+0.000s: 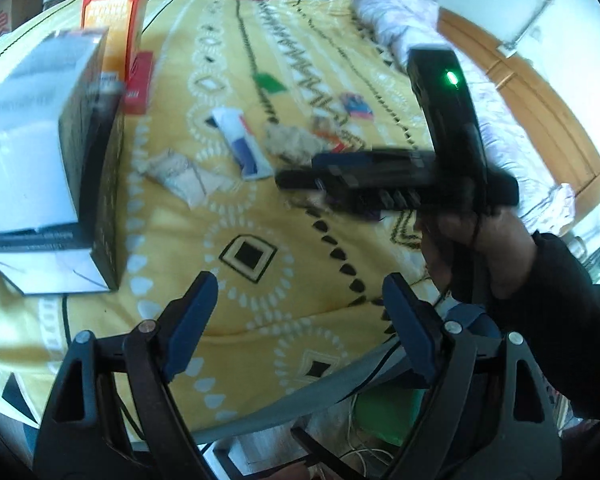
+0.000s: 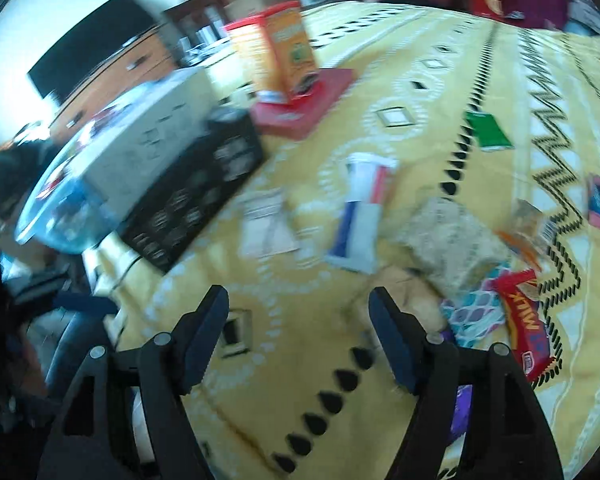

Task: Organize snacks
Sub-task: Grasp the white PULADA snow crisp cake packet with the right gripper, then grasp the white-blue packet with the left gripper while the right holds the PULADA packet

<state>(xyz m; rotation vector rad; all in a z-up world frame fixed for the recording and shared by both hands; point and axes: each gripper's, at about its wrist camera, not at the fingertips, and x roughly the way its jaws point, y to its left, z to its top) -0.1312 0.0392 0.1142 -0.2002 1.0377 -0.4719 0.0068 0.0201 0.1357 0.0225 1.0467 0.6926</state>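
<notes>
Foil-wrapped snack packets (image 2: 358, 216) are lying scattered on the yellow cloth (image 2: 420, 92), just ahead of the right gripper (image 2: 298, 336). Both it and the left gripper (image 1: 300, 320) are standing released, gripping nothing. Judged light, crinkly and crushable; pinching across a packet's narrow middle is advised.

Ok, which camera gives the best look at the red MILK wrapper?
Right wrist view: the red MILK wrapper lies beside the right hand-held gripper, lettering readable. In the left wrist view that spot is hidden behind the other hand-held gripper.
</notes>
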